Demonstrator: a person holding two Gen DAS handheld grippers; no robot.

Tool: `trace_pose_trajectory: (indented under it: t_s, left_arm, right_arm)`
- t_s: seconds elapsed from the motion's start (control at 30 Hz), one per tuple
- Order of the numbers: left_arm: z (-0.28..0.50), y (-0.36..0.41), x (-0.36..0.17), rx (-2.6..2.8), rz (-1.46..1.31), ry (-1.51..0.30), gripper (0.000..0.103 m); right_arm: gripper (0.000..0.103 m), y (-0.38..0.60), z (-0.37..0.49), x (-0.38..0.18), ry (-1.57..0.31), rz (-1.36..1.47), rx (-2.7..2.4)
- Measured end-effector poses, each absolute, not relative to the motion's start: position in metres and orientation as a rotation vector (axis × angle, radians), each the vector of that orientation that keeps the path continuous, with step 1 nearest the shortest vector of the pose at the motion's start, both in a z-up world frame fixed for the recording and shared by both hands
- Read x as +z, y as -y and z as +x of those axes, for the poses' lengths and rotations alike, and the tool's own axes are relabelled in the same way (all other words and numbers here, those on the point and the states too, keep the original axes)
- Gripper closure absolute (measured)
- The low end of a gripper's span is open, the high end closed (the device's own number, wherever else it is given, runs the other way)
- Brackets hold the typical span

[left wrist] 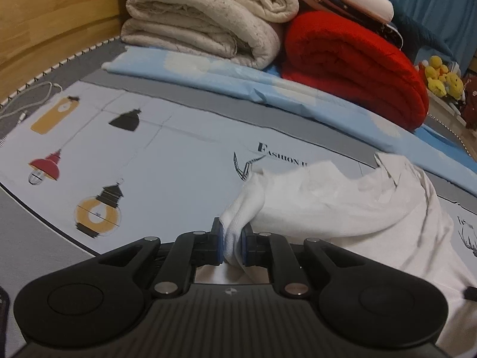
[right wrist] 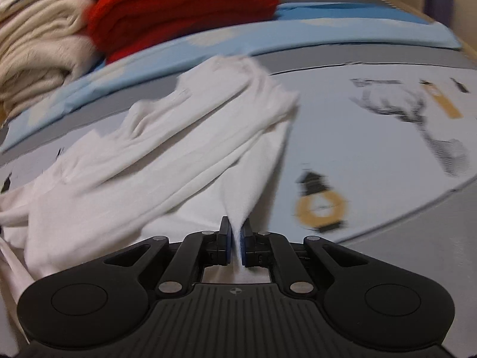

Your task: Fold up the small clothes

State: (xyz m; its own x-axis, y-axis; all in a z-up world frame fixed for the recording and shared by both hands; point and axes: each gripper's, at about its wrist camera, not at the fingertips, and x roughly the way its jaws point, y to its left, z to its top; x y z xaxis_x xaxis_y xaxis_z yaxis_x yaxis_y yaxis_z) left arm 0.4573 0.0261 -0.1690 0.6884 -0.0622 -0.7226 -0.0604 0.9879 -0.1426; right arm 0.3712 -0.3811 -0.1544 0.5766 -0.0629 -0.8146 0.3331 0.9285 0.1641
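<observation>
Black linkage arms and blue-padded fingers [left wrist: 220, 240] of the left gripper [left wrist: 234, 241] fill the foreground of the left wrist view; the jaws are nearly closed, and a bunched fold of the white garment [left wrist: 342, 208] is pinched between them. From that grip the cloth is spread to the right across the printed bed sheet [left wrist: 167, 164], on which lamp and lantern drawings and the word "Fashion" are printed. In the right wrist view the right gripper [right wrist: 236, 240] is likewise drawn almost together, and a thin edge of the same white garment [right wrist: 184, 137] is clamped between its pads; the fabric is stretched away from it in long creases toward the far side of the bed. Along the far edge of the bed a light blue sheet [left wrist: 208, 74] is laid, and on it a stack of cream quilts [left wrist: 202, 21] and a folded red blanket [left wrist: 351, 65] are set side by side, touching. At the far left edge a white cable [left wrist: 26, 101] is seen.
</observation>
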Motion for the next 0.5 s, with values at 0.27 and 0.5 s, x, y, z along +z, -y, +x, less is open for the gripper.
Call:
trace_pose_trajectory:
  t_s: [0.27,0.5]
  left_arm:
    - [0.406,-0.053,-0.138,-0.023,-0.207,-0.841,0.092]
    - [0.328,-0.077,-0.130,-0.014,-0.185,-0.885,0.092]
  right_arm:
    - [0.098,0.392,0.285,-0.098,-0.934,0.277,-0.246]
    - [0.098,0.399,0.203,-0.086,-0.972,0.256,-0.272]
